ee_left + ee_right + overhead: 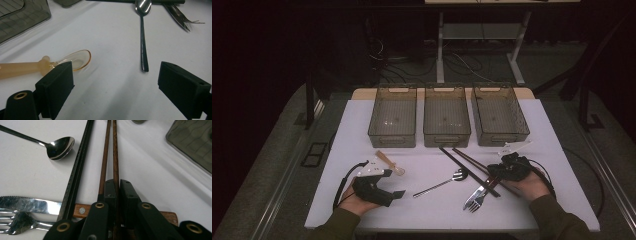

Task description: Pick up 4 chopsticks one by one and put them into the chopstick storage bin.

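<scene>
The right tongs (116, 185) are closed on one brown wooden chopstick (115, 152), gripped near its near end; whether the second brown stick (104, 155), lying just beside it, is also caught cannot be told. The sticks' long axis runs from the tongs away toward the far edge of the surface (542, 135), slanting to its left, toward the middle bin (447, 122) of three grey bins at that edge. A black pair of chopsticks (77, 167) lies alongside, with a metal spoon (58, 147), a knife (30, 205) and a fork (15, 222) close by near the right near corner. The left tongs (116, 82) stand open over bare surface near the left near corner, just beside an amber plastic spoon (75, 58). The right hand is judged the nearer to the bins. Beyond the surface the room is dark, with a desk frame and cables on the floor.
</scene>
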Action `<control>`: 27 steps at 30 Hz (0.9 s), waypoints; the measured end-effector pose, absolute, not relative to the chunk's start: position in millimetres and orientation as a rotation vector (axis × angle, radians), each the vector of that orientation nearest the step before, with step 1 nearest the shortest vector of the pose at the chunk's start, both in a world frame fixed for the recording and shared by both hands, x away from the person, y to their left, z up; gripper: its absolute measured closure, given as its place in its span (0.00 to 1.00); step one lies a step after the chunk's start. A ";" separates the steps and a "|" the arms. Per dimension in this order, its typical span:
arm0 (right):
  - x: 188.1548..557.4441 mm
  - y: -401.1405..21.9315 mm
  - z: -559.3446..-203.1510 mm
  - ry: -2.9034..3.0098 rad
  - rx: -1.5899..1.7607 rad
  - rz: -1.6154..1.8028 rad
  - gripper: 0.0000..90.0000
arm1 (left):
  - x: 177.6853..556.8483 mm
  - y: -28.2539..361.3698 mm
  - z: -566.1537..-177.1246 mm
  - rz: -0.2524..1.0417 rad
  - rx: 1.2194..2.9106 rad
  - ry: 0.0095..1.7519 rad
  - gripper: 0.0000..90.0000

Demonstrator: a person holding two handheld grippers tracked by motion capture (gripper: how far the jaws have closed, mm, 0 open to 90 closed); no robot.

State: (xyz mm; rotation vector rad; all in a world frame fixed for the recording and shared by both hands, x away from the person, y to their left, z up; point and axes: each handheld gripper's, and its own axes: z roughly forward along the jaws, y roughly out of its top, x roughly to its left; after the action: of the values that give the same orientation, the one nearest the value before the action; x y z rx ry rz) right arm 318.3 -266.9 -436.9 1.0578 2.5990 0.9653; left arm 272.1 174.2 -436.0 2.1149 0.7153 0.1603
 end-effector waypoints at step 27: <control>304.8 -281.7 -411.8 2.548 1.032 1.108 0.93 | 271.8 168.0 -439.1 0.125 2.067 0.690 0.00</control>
State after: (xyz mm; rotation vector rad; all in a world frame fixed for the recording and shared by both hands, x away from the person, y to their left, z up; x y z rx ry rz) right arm 304.8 -281.7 -411.8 1.0320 2.5476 1.1080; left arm 271.8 168.0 -439.1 2.0674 0.6901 0.1246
